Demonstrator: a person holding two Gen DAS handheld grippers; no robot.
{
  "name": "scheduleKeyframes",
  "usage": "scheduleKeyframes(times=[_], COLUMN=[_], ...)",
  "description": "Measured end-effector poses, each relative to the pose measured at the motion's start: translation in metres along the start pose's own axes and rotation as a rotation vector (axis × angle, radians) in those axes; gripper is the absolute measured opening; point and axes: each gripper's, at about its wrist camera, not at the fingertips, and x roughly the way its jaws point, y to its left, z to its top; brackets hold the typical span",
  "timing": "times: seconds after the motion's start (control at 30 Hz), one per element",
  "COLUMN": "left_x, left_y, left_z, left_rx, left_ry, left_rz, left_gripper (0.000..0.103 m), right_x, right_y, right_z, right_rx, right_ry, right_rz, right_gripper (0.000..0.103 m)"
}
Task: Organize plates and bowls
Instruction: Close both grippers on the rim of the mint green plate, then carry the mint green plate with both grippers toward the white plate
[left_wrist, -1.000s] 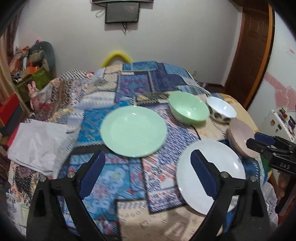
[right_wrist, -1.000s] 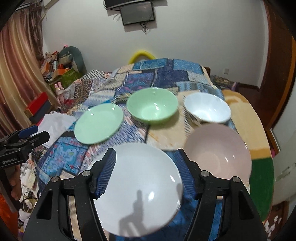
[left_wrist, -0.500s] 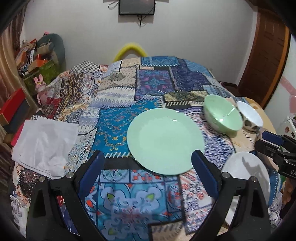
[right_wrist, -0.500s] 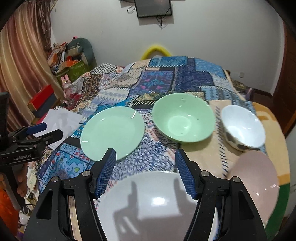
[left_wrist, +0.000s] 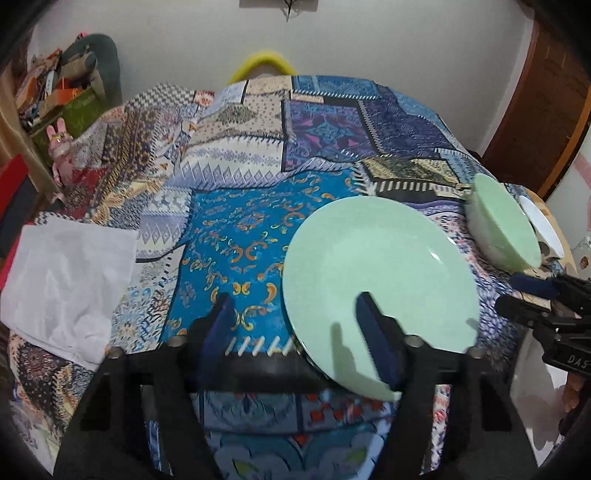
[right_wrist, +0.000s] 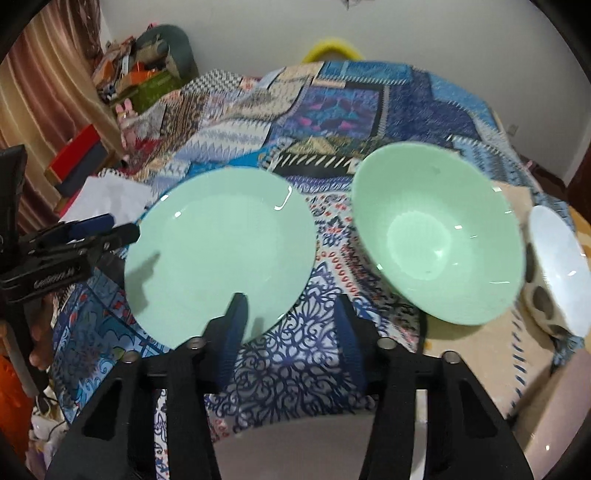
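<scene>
The left tongs (left_wrist: 295, 317) are half open and closing, with the near left rim of the mint-green plate (left_wrist: 376, 266) between the blue pads; the right pad stands over the plate's face, the left pad (left_wrist: 221, 314) over the patterned cloth beside it, and neither presses on the rim. The right tongs (right_wrist: 291, 325) stand narrower and are closing too, straddling the plate's near right rim: their left pad (right_wrist: 234, 325) overlaps the plate (right_wrist: 218, 254), the right pad lies over the cloth, and I cannot tell whether either touches the plate. Each pair of tongs shows at the edge of the other's view, the right tongs (left_wrist: 532, 291) at the far right of the left wrist view and the left tongs (right_wrist: 92, 229) at the left of the right wrist view, on opposite sides of the plate. The plate lies flat on the patchwork tablecloth (left_wrist: 243, 184) that covers the bench. Just to its right sits a mint-green bowl (right_wrist: 436, 236), and beyond that, close beside it, a white bowl with dark spots (right_wrist: 554, 273). A white plate (right_wrist: 314, 443) shows below the right tongs at the near edge. A sheet of white paper (left_wrist: 66, 280) lies on the left of the bench, well apart from the dishes.
</scene>
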Motion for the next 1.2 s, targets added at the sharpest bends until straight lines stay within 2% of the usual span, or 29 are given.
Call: scheduleKeyframes(times=[0.03,0.1,0.2,0.3,0.47,0.53,0.63,0.8,0.93,1.2], left_x=[0.006,0.017,0.029,0.033,0.04,0.042,0.043,0.038,0.03,0.009], left_y=[0.003,0.008,0.014,0.013,0.006,0.004,0.003,0.004,-0.002,-0.002], left_z=[0.001,0.004,0.005,0.006,0.008,0.008,0.006,0.002,-0.007,-0.036], left_rx=[-0.003,-0.013,-0.032,-0.025,0.003,0.011,0.021,0.015,0.039,0.018], left_ry=[0.012,0.033,0.063,0.068,0.08,0.078,0.065,0.087,0.101,0.134], left_rz=[-0.001,-0.015,-0.048,-0.077,-0.085,-0.101,-0.113,-0.128,-0.115,-0.14], left_gripper=[0.052,0.038,0.029,0.025,0.024,0.024,0.024,0.024,0.024,0.025], right_x=[0.004,0.008,0.012,0.019,0.029,0.033,0.034,0.03,0.024,0.009], right_y=[-0.001,-0.001,-0.001,-0.001,-0.002,-0.003,-0.005,-0.006,-0.001,0.004], right_z=[0.001,0.003,0.004,0.008,0.013,0.014,0.016,0.015,0.008,-0.003], right_rx=[-0.001,-0.002,-0.01,-0.01,0.01,0.029,0.04,0.048,0.025,0.017], right_ry=[0.01,0.025,0.033,0.046,0.064,0.073,0.079,0.081,0.082,0.064], right_rz=[-0.001,0.002,0.005,0.007,0.03,0.045,0.054,0.057,0.047,0.079], right_gripper=[0.035,0.03,0.027,0.026,0.026,0.029,0.029,0.027,0.026,0.023])
